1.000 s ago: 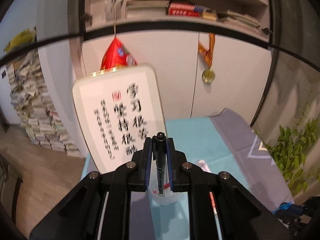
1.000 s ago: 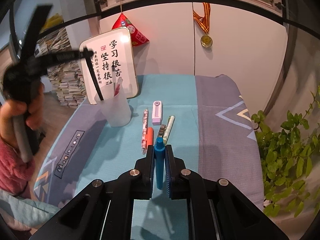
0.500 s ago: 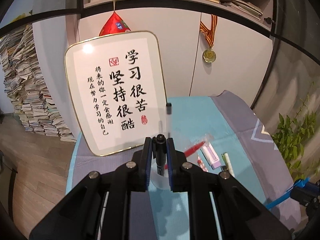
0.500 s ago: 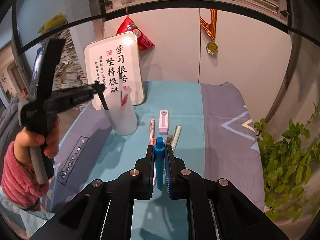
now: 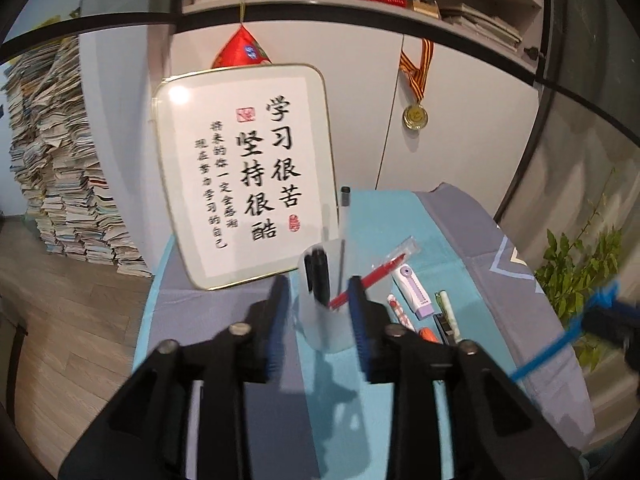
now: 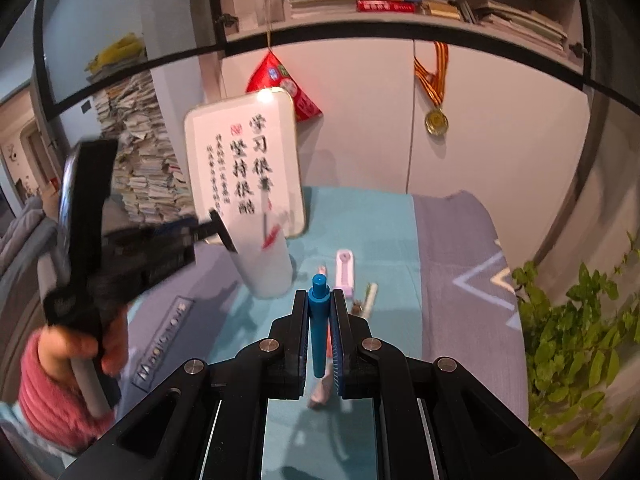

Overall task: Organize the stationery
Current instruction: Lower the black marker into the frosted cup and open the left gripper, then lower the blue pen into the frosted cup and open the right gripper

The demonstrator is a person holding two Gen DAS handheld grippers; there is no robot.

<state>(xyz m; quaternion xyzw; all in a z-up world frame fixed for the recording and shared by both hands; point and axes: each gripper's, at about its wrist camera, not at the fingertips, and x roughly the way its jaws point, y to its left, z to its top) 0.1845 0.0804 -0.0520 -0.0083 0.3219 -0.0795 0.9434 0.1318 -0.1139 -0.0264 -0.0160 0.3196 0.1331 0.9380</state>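
Observation:
A translucent white cup stands on the table before the calligraphy board; it also shows in the right wrist view. In it stand a black pen, a red pen and a clear pen with a black cap. My left gripper is open and empty, its jaws either side of the cup. My right gripper is shut on a blue pen, held above the table to the right of the cup. The blue pen also shows at the right of the left wrist view.
On the teal and grey cloth right of the cup lie a purple-white eraser case, a patterned pen, a pale green pen, an orange item and a binder clip. A framed calligraphy board leans behind. A green plant is at right.
My left gripper opened and let go of the black pen, which now stands in the cup. My right gripper rose with the blue pen and moved closer to the cup.

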